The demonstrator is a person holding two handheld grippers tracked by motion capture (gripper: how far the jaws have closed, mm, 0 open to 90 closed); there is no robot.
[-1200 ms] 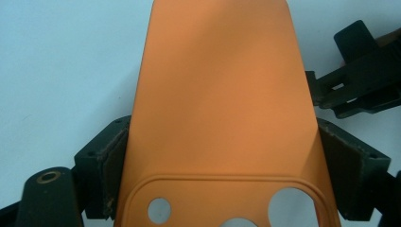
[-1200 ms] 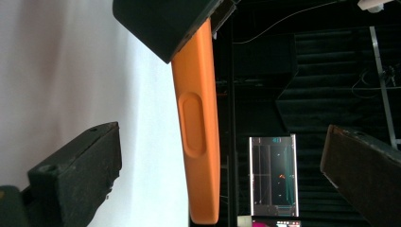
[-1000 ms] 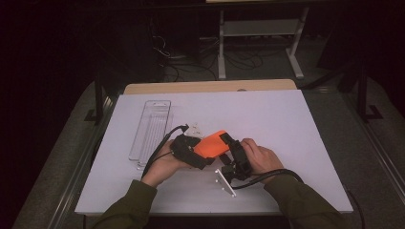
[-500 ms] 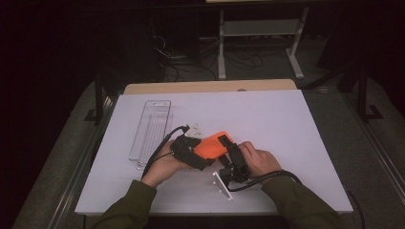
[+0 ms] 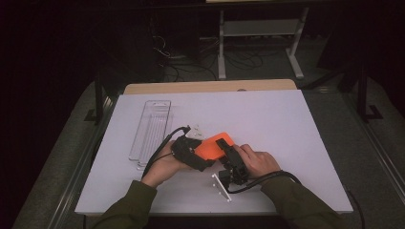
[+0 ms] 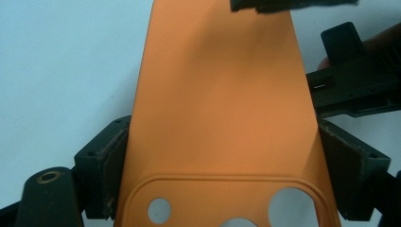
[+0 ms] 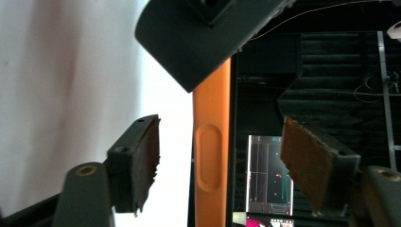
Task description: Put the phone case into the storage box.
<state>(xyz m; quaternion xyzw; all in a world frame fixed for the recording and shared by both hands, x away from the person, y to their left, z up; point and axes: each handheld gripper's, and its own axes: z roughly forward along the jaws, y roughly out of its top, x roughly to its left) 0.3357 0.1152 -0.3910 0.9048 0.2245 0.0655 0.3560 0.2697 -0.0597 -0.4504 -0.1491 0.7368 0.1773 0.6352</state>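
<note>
While you hold it off the white table (image 5: 296,124), the orange phone case (image 5: 212,147) reads smooth and matte, a flat rounded rectangle with a raised camera frame and round cut-outs near your left gripper (image 6: 222,182), plus a moulded oval button bump along its thin edge in the right gripper view (image 7: 211,156). Your left gripper (image 5: 188,151) is clamped on the case across its width, brown rough pads (image 6: 116,165) pressing both long edges at the camera end. Your right gripper (image 5: 229,150) sits at the case's other end, jaws just been closing, case edge-on between them, but the worn pads (image 7: 147,156) stand apart from it on both sides, so no grip there yet. Case sits tilted just above the table, between your two hands. Left of the case, well apart, lies a clear ribbed plastic tray (image 5: 152,126); just beyond the case are small white bits (image 5: 195,129), too small to tell.
</note>
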